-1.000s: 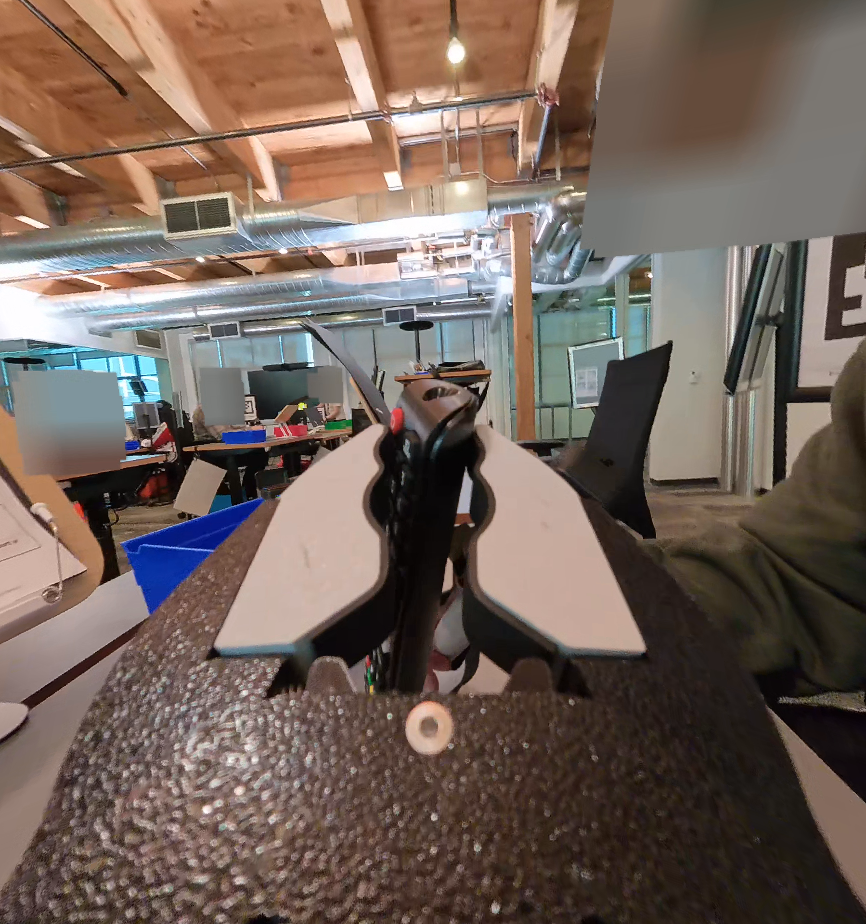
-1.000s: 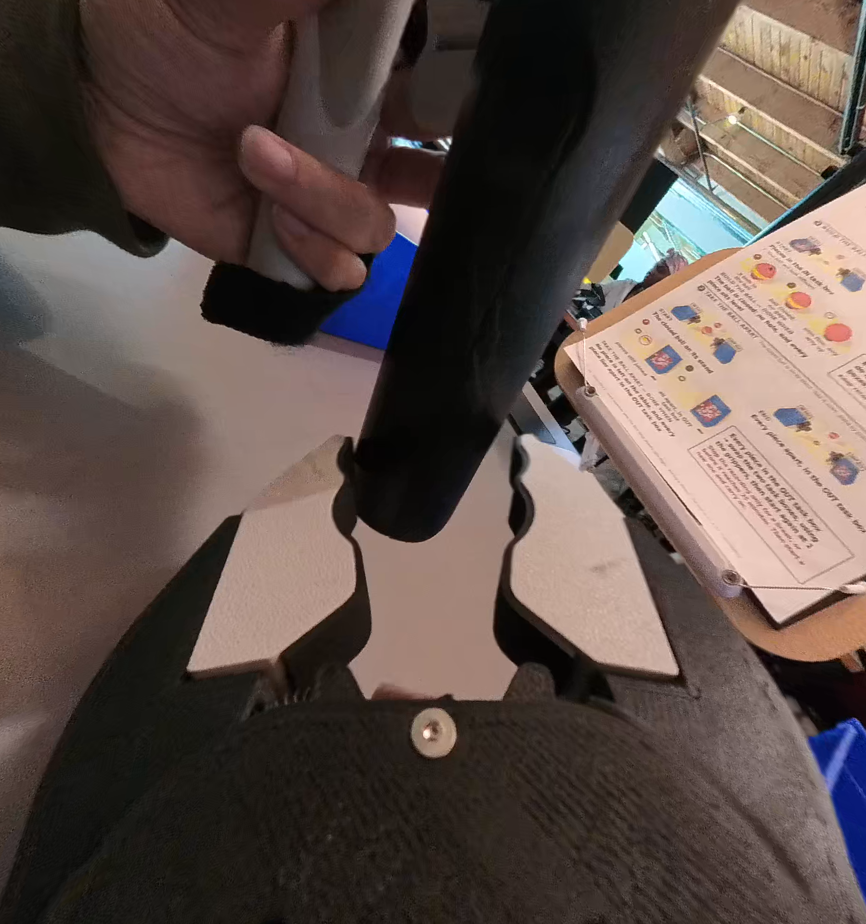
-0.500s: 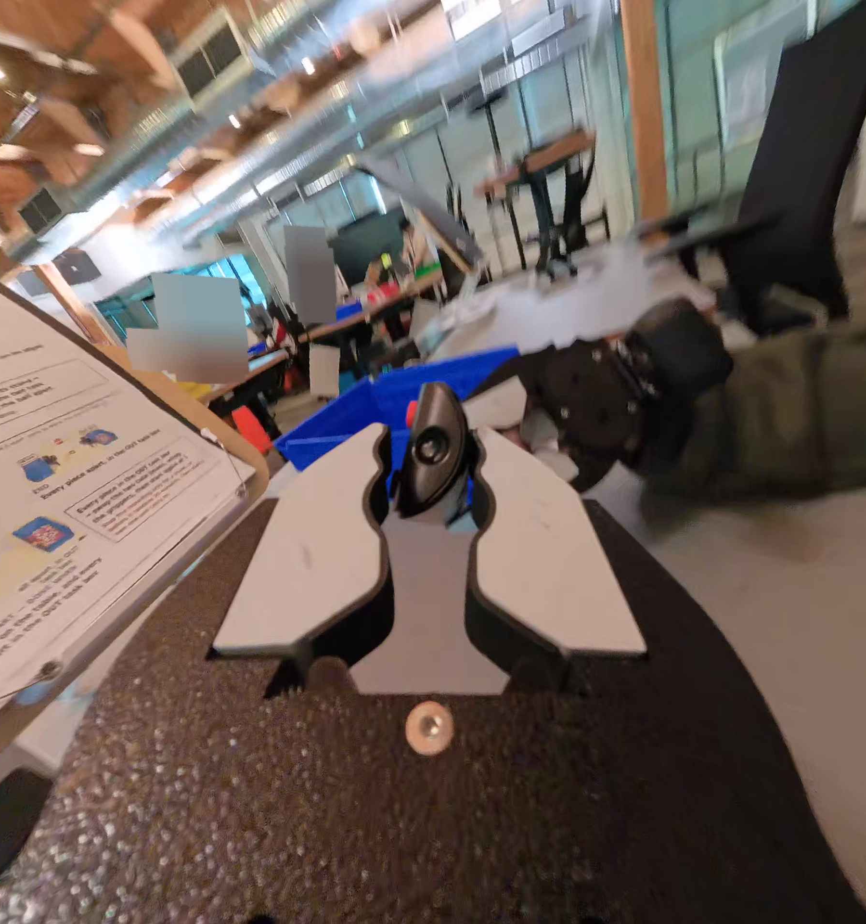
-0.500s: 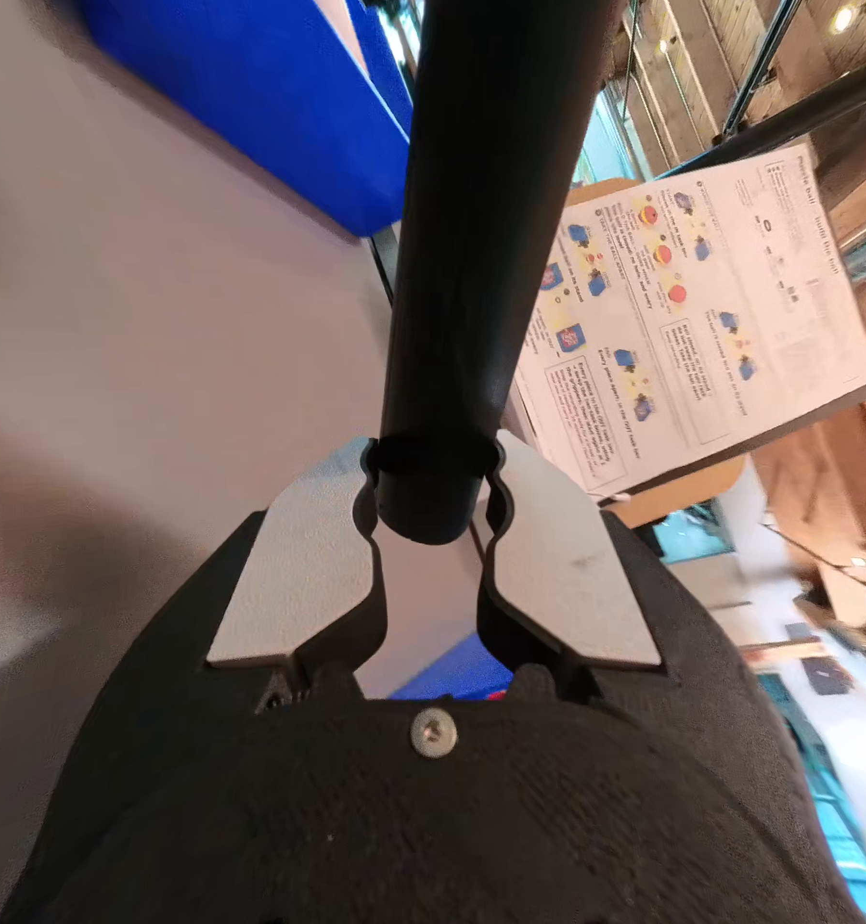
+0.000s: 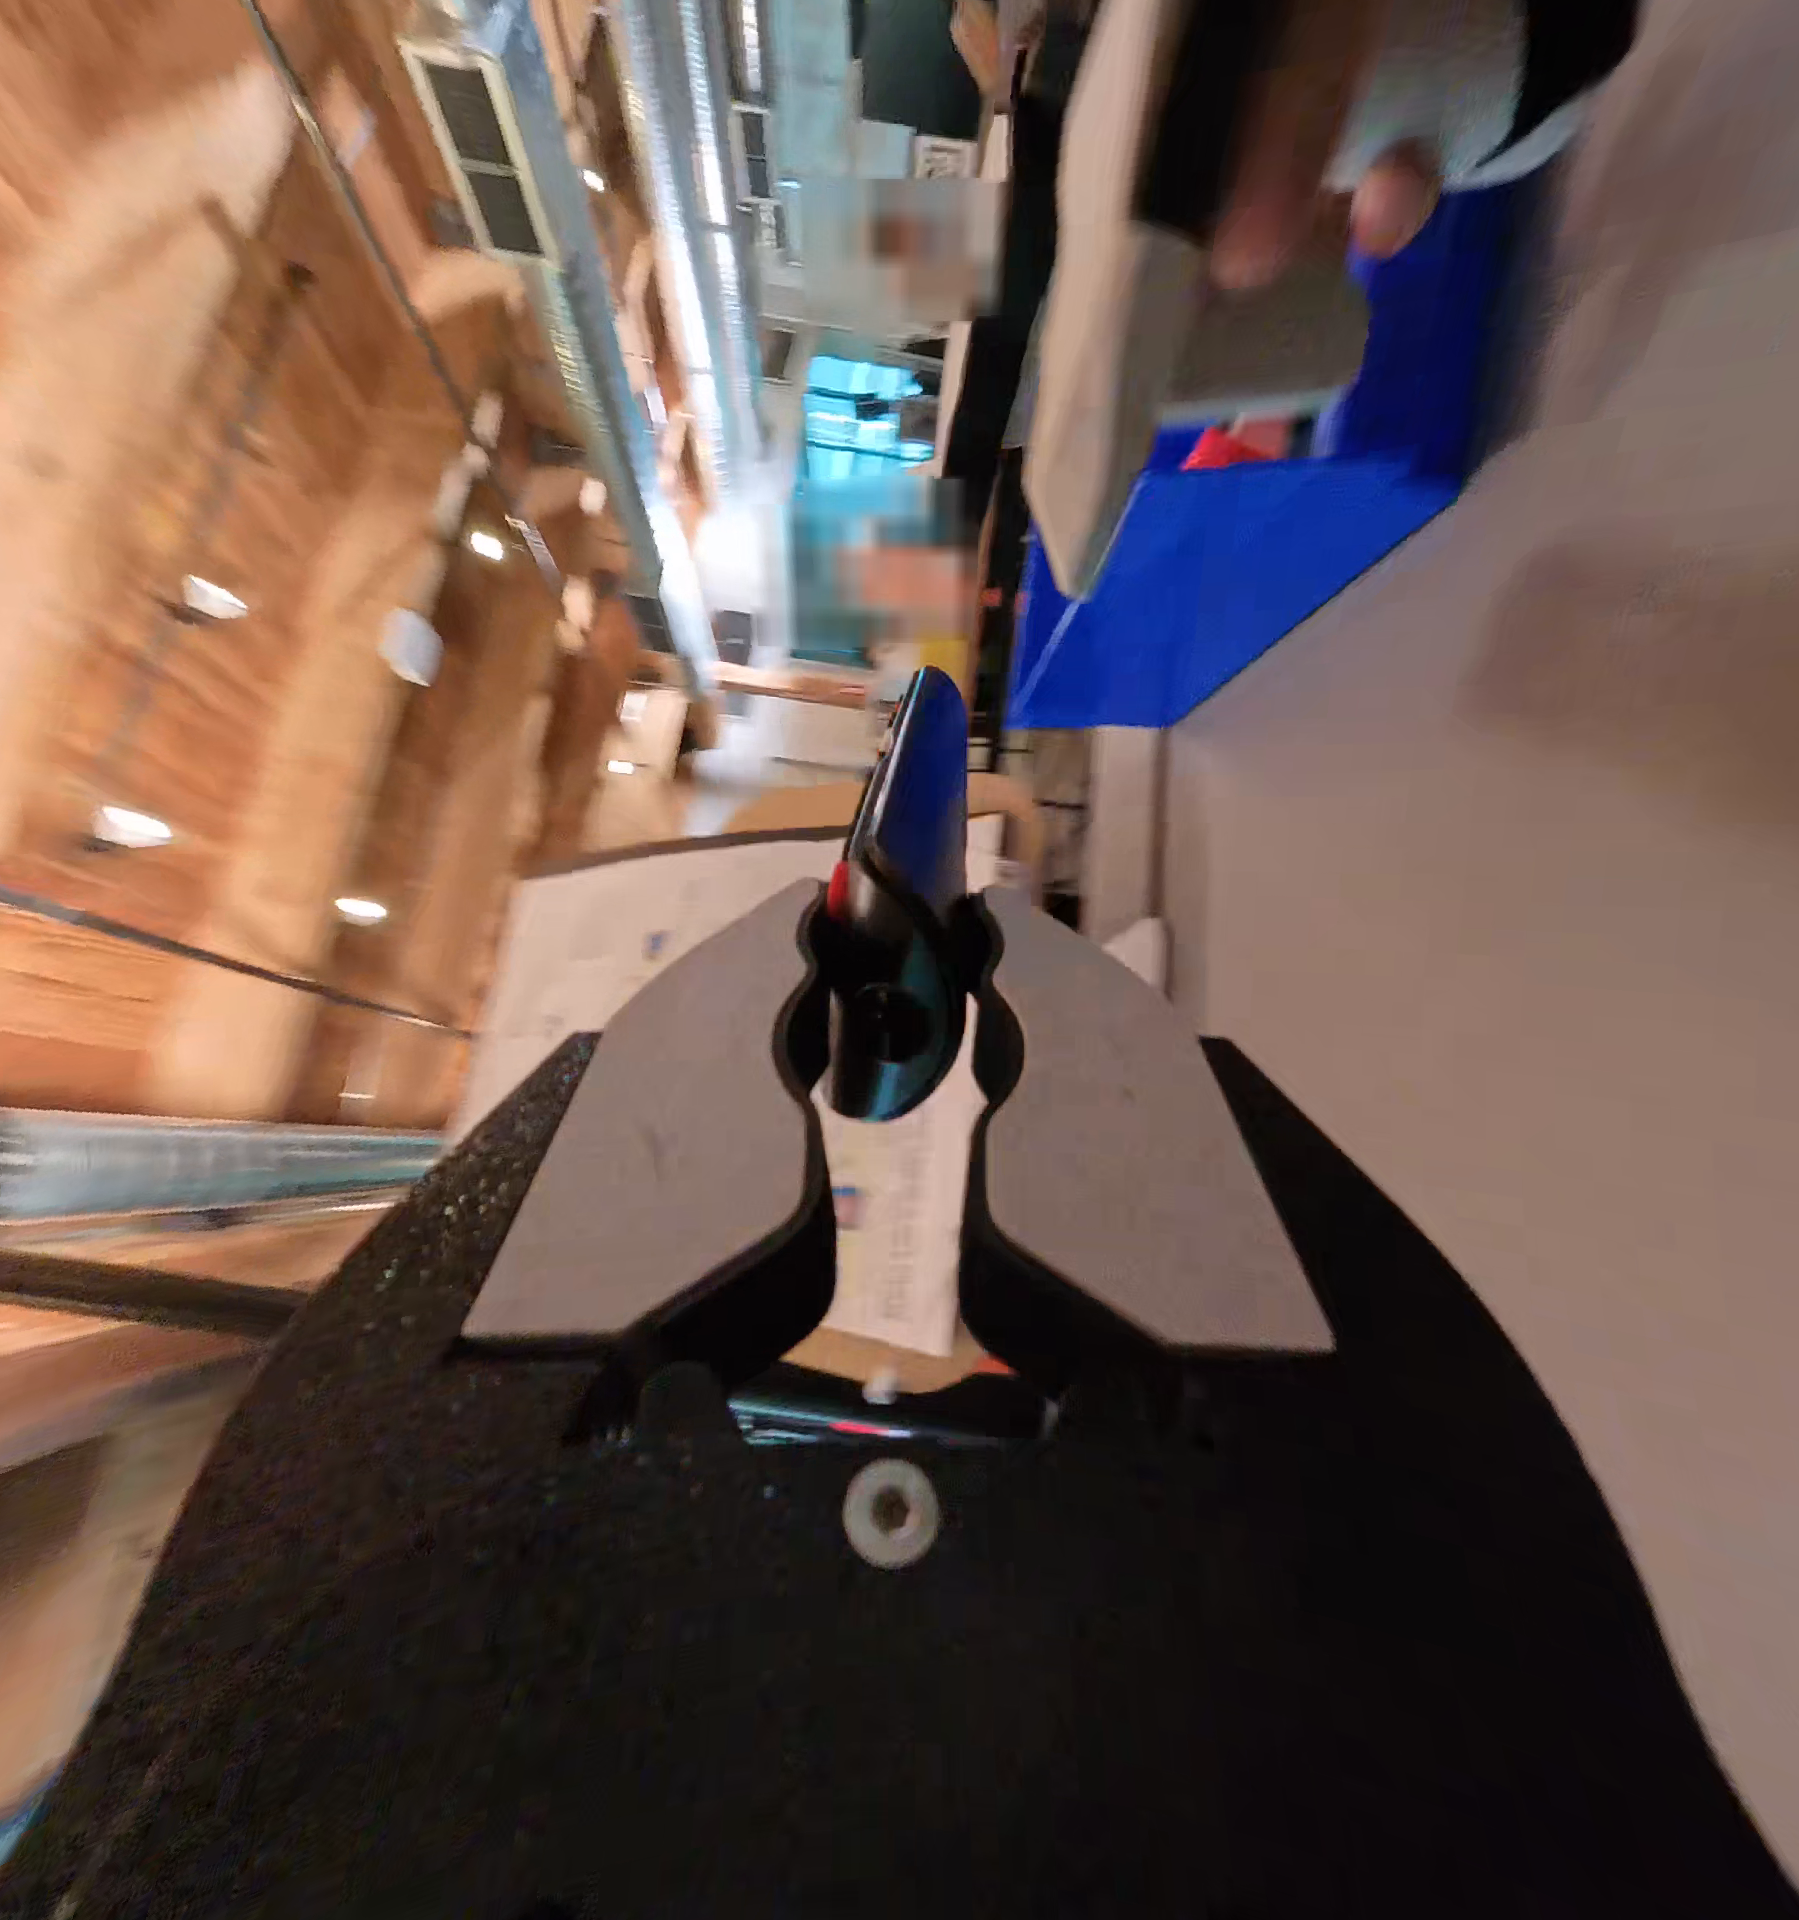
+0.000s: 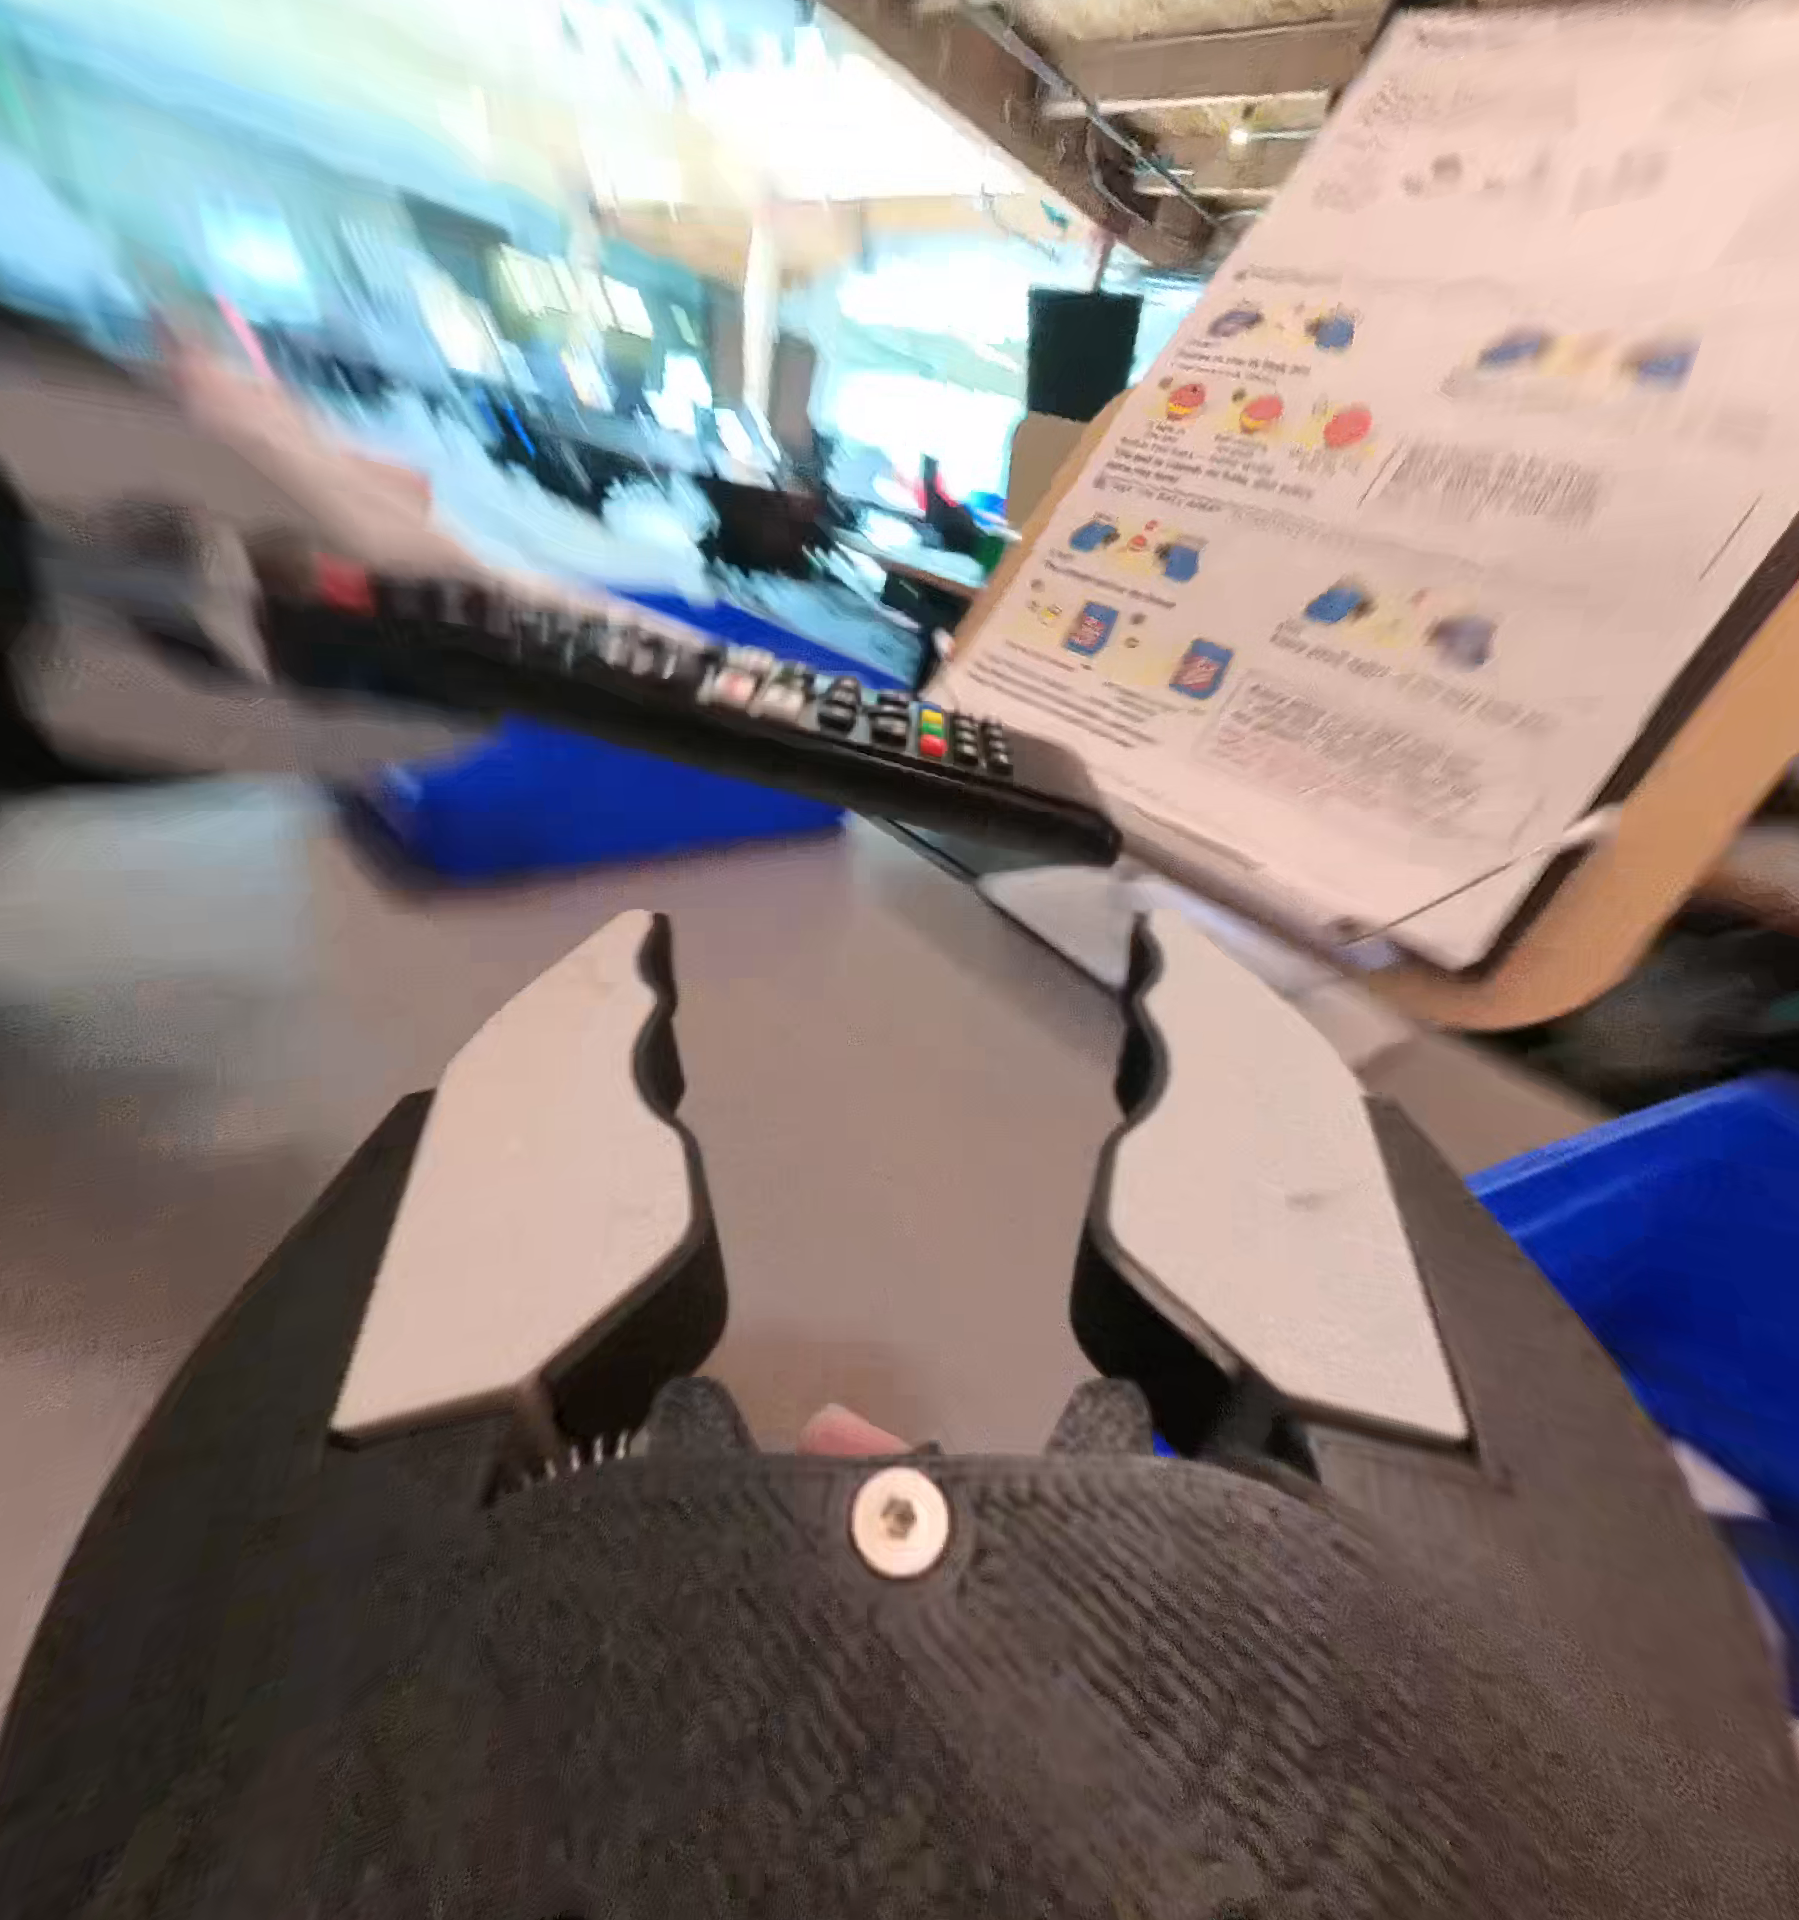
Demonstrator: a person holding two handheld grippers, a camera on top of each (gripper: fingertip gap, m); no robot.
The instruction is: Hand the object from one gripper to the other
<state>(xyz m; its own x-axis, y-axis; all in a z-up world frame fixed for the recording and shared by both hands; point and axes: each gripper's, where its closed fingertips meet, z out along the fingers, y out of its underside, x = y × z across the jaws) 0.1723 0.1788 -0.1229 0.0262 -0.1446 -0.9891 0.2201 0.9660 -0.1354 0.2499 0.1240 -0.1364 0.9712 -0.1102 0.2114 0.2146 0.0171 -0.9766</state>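
The left gripper [image 5: 890,925] was clamped on the tail end of a black remote control [image 5: 900,914], its fingers pressed against the slim body on both sides, and the remote jutted forward past the fingertips, held in the air and resting on nothing. In the right wrist view the same remote [image 6: 770,717] ran across the frame above the grey table [image 6: 874,1039], its button face turned up (the far end was lost in motion blur). The right gripper [image 6: 895,940] stood with its fingers wide apart and nothing between them, near the remote's free end but not touching it. By this showing the hand-over looked as good as made, with the left gripper as sole holder. A blue bin [image 6: 1684,1278] sat at the table's right edge and a clipboard with a printed sheet [image 6: 1394,540] leaned beyond the far edge. The next move probably called for the open gripper to draw clear without knocking the remote.
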